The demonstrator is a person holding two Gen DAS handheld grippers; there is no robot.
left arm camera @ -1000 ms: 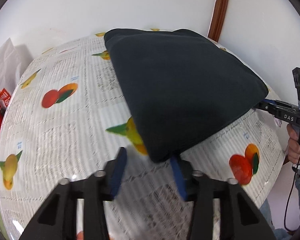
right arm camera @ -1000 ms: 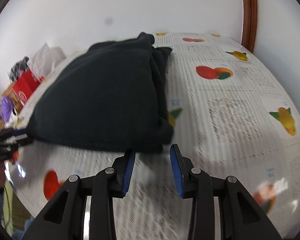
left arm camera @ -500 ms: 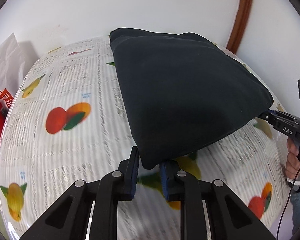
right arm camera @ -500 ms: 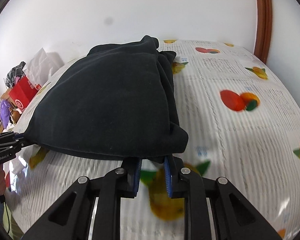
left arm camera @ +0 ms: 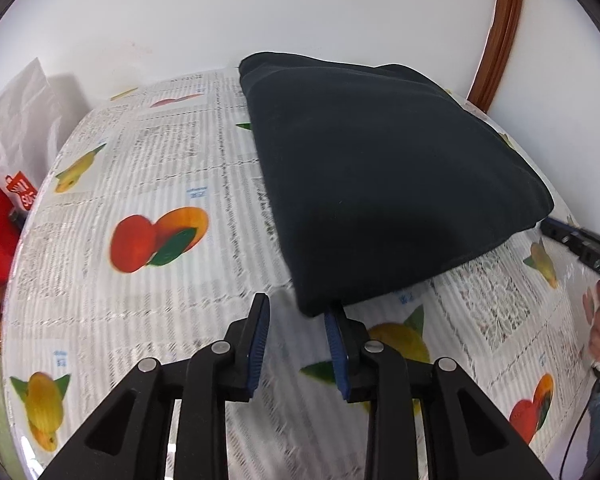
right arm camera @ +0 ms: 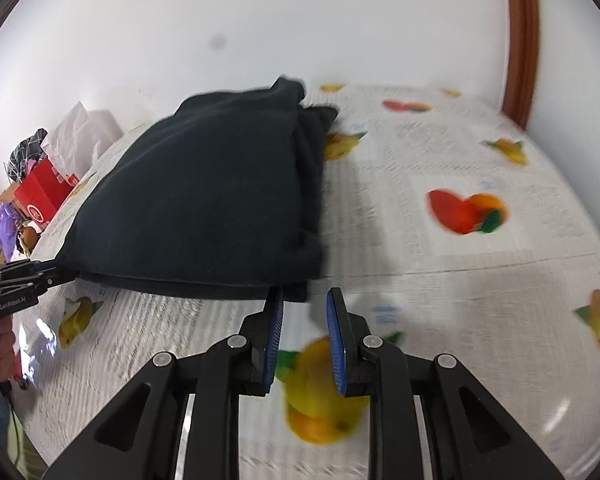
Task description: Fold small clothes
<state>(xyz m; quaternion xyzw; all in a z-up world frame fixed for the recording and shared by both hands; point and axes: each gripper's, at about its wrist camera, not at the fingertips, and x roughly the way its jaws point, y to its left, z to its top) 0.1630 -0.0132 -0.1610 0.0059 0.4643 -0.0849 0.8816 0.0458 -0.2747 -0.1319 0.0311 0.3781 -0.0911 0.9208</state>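
A folded black garment (left arm camera: 380,184) lies flat on a table with a fruit-print cloth (left arm camera: 148,184). My left gripper (left arm camera: 298,312) is open, its fingers with blue pads at the garment's near corner, the corner just off the right pad. In the right wrist view the garment (right arm camera: 208,200) lies ahead and to the left. My right gripper (right arm camera: 306,298) is open at its near right corner, holding nothing. The right gripper shows at the right edge of the left wrist view (left arm camera: 572,236), and the left gripper at the left edge of the right wrist view (right arm camera: 32,276).
Red boxes (right arm camera: 40,196) and white bags (left arm camera: 16,120) stand past the table's left end. A white wall lies behind, with a brown wooden frame (left arm camera: 500,36) at the right. The cloth (right arm camera: 480,240) stretches on to the right of the garment.
Both grippers were shut on the garment's near corners half a second ago. Both have opened and let the garment go, and it now lies on the table.
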